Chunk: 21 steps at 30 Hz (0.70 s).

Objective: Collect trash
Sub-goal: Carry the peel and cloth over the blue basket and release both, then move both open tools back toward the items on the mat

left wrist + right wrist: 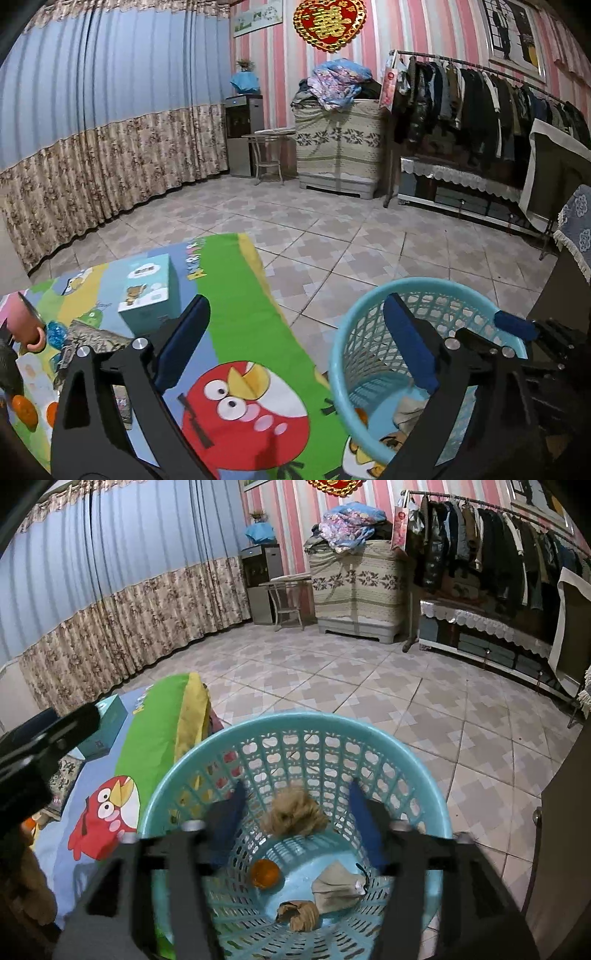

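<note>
A light-blue mesh basket (295, 723) stands on the floor beside the table. My right gripper (297, 790) hangs over its mouth, open. A brown crumpled wad (293, 814) shows blurred between the fingers, clear of both pads. On the basket's bottom lie an orange piece (264, 873), a beige crumpled scrap (338, 888) and a brown paper ball (299, 914). My left gripper (295, 306) is wide open and holds nothing; it spans the table edge and the basket (345, 332). Wrappers (92, 336) and orange pieces (24, 410) lie on the table at the left.
The table carries a cartoon-bird cloth (236, 332), a pale-blue tissue box (147, 288) and a pink cup (26, 325). Tiled floor (332, 236) stretches beyond to curtains, a covered cabinet (340, 147) and a clothes rack (480, 103). Dark furniture (565, 830) stands right of the basket.
</note>
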Tool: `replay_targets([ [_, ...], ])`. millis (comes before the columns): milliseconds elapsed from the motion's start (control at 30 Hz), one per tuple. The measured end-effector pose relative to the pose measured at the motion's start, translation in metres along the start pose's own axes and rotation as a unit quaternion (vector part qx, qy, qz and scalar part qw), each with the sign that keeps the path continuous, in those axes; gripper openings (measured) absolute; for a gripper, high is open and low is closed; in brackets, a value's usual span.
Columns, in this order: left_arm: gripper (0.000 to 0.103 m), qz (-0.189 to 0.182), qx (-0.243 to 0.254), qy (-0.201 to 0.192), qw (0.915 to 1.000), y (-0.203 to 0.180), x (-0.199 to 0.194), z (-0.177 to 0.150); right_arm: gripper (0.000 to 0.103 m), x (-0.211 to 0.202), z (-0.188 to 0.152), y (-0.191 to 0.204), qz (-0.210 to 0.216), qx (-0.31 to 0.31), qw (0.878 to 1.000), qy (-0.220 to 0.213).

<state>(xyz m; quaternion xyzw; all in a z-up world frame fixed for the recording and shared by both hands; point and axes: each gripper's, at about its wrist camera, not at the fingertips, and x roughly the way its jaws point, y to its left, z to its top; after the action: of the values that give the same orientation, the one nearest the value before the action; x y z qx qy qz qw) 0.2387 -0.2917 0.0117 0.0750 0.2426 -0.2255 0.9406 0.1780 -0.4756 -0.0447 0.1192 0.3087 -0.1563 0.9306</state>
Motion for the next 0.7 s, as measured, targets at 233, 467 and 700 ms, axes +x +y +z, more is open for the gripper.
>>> replay_targets([
  [233,0.094,0.014,-0.012,-0.012,0.9998,0.016,-0.018,-0.004,0.089,-0.005,0.003,-0.003,-0.003,0.014,1.0,-0.004],
  [467,0.097,0.04,-0.03,-0.025,0.9985,0.044,-0.041,-0.014,0.098,-0.019,0.006,0.017,0.014,0.015,1.0,-0.023],
  [700,0.097,0.073,-0.045,-0.019,0.9962,0.086,-0.064,-0.028,0.098,-0.028,0.003,0.052,0.061,0.016,0.998,-0.021],
])
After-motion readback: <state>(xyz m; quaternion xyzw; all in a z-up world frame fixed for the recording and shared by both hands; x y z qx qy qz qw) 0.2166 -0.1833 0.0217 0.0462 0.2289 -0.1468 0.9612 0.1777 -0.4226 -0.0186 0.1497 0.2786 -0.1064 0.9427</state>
